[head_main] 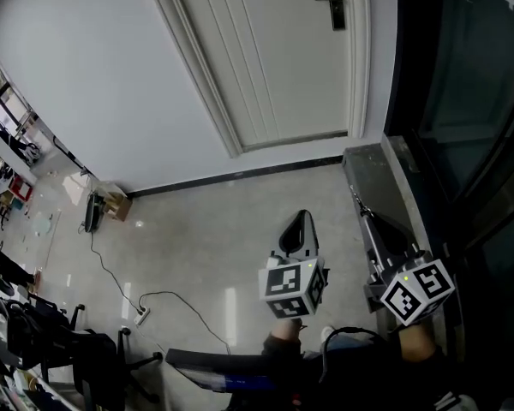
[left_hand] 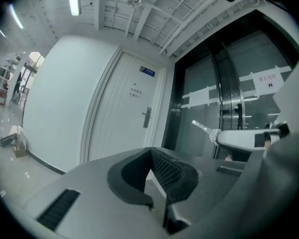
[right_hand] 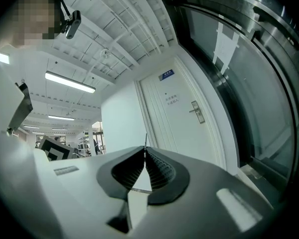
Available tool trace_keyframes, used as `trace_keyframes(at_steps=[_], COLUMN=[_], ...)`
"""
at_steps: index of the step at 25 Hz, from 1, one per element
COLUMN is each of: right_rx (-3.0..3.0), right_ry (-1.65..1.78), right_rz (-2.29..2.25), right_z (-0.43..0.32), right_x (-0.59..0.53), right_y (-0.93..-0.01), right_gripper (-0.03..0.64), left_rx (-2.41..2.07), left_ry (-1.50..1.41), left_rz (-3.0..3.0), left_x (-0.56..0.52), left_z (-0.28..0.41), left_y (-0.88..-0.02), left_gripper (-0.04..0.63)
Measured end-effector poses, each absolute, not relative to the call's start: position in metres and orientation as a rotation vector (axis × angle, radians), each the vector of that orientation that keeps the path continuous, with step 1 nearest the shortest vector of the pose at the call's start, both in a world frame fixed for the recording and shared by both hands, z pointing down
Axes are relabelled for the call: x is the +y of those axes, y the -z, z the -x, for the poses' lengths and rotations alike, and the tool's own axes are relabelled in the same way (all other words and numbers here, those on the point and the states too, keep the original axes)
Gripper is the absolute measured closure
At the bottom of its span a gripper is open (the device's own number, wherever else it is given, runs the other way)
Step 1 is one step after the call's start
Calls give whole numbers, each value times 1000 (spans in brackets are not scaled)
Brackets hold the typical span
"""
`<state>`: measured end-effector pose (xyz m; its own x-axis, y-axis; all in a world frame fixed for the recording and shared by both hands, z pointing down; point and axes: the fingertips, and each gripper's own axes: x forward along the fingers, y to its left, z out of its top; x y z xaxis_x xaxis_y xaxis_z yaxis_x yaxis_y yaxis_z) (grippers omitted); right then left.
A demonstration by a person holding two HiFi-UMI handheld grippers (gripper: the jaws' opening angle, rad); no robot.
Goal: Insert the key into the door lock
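Right gripper is clamped tight on the key, with the blade poking out past the tips. Left gripper has its tips together and nothing between them. Door lock sits at 1 o'clock in the head view, on the white door, well apart from both grippers down at 5 o'clock. I judge this as the approach, with insertion not begun.

Handling, my guess: the key is light, stiff, flat metal with slick faces, so it may pivot in the pads if the tip meets the keyhole off-axis. It is best held at the head end with the blade free, which looks like the present hold.

Views:
- The right gripper view gives the key edge-on, a thin sliver at 12 o'clock above the pads, with the lock at 2 o'clock.
- The left gripper view alone shows it side-on, a silver blade aimed toward 10 o'clock.
- The head view alone shows the open floor up to the door, but I can't pick out the key there.
- No view resolves the keyhole.
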<state>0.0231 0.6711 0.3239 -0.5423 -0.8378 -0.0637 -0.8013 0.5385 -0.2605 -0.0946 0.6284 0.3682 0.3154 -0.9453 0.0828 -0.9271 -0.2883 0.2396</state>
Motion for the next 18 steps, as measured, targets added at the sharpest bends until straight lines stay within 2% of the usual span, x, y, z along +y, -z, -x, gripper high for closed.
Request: trace_keyframes(at_steps=[18], right_rx=[2594], right_ry=[355], right_rz=[1427], right_z=[-23], right_x=[594], right_y=[-345], right_gripper=[604], left_rx=[-1686], left_ry=[28], left_rz=[-2297], left_x=[570], left_z=[87], left_y=[-400], left_gripper=[595])
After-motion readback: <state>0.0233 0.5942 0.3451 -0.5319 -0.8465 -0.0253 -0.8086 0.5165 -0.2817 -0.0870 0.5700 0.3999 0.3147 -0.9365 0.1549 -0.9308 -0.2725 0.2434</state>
